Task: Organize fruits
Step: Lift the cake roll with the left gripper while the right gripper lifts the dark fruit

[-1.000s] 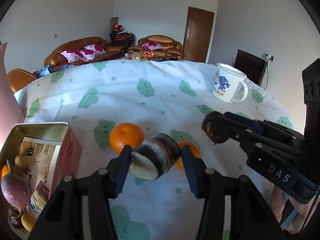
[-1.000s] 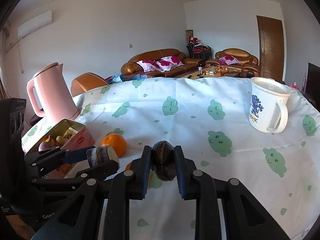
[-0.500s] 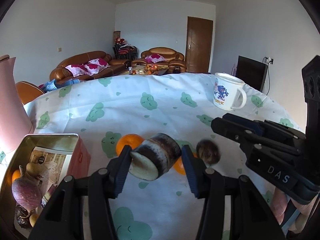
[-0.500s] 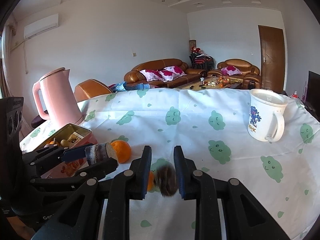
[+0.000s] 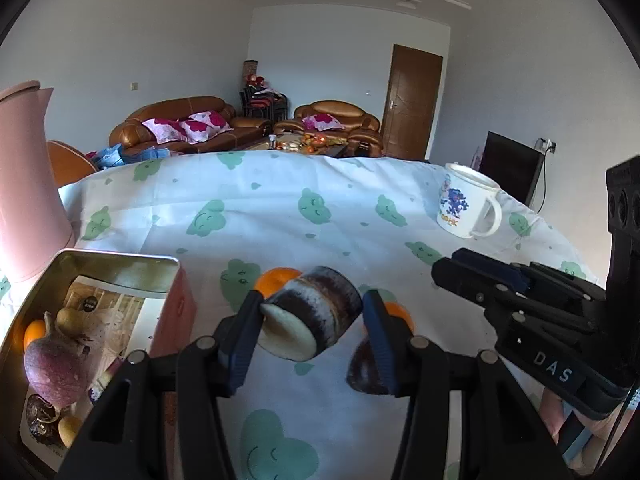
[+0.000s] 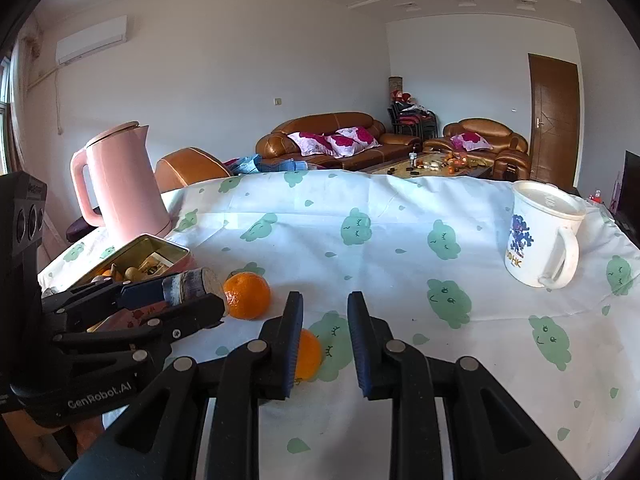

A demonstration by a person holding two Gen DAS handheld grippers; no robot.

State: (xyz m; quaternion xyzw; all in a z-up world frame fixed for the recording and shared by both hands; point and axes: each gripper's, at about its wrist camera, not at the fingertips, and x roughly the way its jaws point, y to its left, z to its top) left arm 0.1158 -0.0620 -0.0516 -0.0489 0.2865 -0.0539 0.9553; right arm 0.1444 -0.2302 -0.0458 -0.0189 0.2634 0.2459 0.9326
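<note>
My left gripper (image 5: 312,298) is shut on a short dark-skinned stalk piece (image 5: 316,316) with a pale cut end, held above the cloth. A round brown fruit (image 5: 362,372) lies on the cloth below it, half hidden by the gripper's right finger. Two oranges (image 5: 276,280) (image 5: 396,312) sit just beyond. The same two oranges (image 6: 246,295) (image 6: 308,354) show in the right wrist view. My right gripper (image 6: 325,298) is shut, with only a narrow empty gap between its fingers. At the left stands an open tin (image 5: 120,258) holding a purple root, an orange and small pieces.
A pink kettle (image 6: 124,184) stands behind the tin (image 6: 160,240) at the table's left. A white mug (image 6: 540,236) with a blue print is at the right. The table's far edge drops off toward sofas. The patterned cloth (image 6: 400,220) stretches bare between kettle and mug.
The brown fruit slipped out of my right gripper's jaws and dropped onto the cloth near the oranges. My left gripper keeps its hold on the stalk piece.
</note>
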